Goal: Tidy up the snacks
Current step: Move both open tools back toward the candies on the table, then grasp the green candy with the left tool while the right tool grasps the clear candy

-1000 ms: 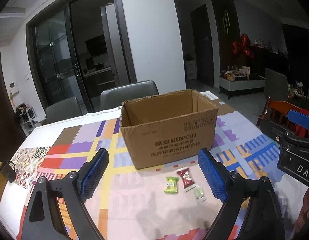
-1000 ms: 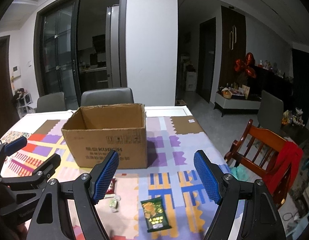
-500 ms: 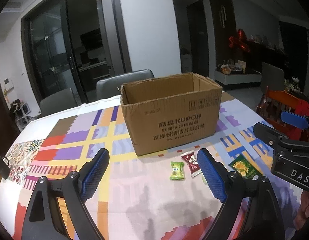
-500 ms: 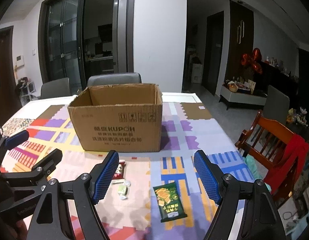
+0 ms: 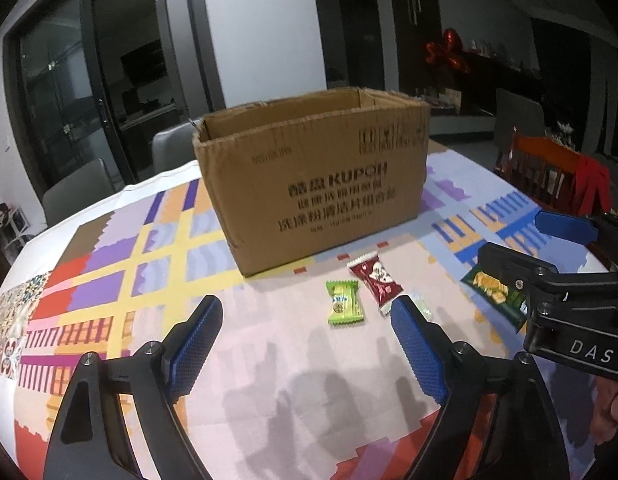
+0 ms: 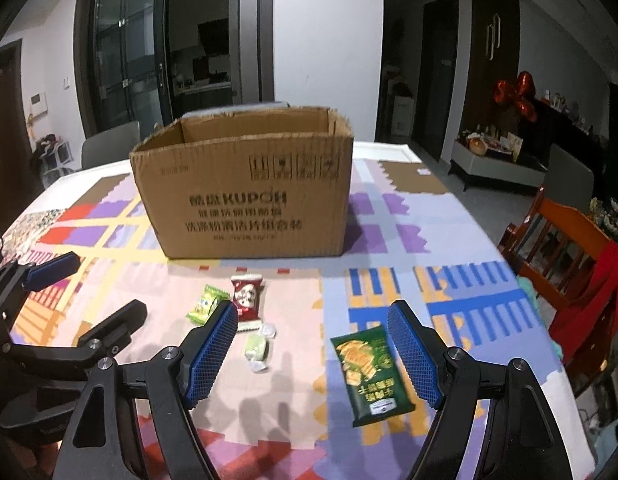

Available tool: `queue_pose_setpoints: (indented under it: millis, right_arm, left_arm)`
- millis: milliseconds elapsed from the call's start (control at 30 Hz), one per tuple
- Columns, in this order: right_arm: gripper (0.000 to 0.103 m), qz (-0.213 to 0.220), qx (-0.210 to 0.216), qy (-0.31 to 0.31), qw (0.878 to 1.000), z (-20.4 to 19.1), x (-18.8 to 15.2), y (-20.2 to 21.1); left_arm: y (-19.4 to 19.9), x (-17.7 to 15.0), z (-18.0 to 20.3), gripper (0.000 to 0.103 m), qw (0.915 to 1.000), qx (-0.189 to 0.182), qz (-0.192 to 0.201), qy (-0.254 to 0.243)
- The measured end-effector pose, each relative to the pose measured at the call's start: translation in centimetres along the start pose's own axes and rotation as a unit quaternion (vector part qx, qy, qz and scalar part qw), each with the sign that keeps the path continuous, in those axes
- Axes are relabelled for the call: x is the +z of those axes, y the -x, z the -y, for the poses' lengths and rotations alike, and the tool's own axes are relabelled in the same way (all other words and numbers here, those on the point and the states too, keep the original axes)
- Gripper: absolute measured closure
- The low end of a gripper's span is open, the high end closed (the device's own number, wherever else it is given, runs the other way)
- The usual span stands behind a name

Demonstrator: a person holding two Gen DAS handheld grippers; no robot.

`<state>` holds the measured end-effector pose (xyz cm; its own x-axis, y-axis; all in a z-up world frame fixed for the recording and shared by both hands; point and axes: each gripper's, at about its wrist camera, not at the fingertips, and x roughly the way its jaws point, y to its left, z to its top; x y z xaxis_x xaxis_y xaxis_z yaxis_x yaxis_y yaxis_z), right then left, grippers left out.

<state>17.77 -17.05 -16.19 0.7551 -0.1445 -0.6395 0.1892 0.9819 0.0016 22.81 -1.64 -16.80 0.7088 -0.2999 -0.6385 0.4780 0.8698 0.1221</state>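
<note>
Cardboard box (image 6: 245,196) stands open-topped near the middle of the counter (image 6: 449,248), on a colourful patterned cloth; what little of its inside shows in either wrist view holds no snack, though the floor of it is hidden.

Four snacks lie loose on the cloth in front of the box, none yet stowed:
- light green packet (image 5: 344,303), leftmost
- red packet (image 5: 376,283), just beside it
- small pale candy (image 6: 257,347), near the red packet
- dark green biscuit bag (image 6: 367,368), apart to the right

Left gripper (image 5: 305,354): jaws have just been closing a little, yet stand wide with nothing between the pads. It hovers above the cloth, the light green and red packets just ahead of its right jaw.

Right gripper (image 6: 311,354): jaws wide apart, gripping nothing. The biscuit bag lies on the cloth between the two jaws as seen from the right wrist; no pad touches it.

Judgement: task at its very start. Nothing is picked up; all four snacks remain to be lifted and placed in the box. Likely first pick for the right hand is the biscuit bag.
</note>
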Motion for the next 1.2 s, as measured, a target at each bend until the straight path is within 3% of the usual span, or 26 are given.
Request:
queue_pose_setpoints:
  millis: [467,900,1200]
  right_arm:
    - [0.026,-0.046,0.020,0.008,0.999,-1.5,-1.6,-4.0]
    - [0.040,-0.099,0.041,0.006,0.994,-2.3,-2.2,-7.5]
    - [0.047,-0.125,0.055,0.001,0.991,-2.7,-2.4,-9.0]
  left_arm:
    - [-3.5,-1.6,0.6,0.024,0.9976,-0.030,-0.007,-0.063]
    - [-6.5,-1.8,0.9,0.025,0.9908,-0.075,-0.010,-0.113]
    - [-8.3,-1.5,1.2,0.028,0.9858,-0.091,-0.041,-0.135]
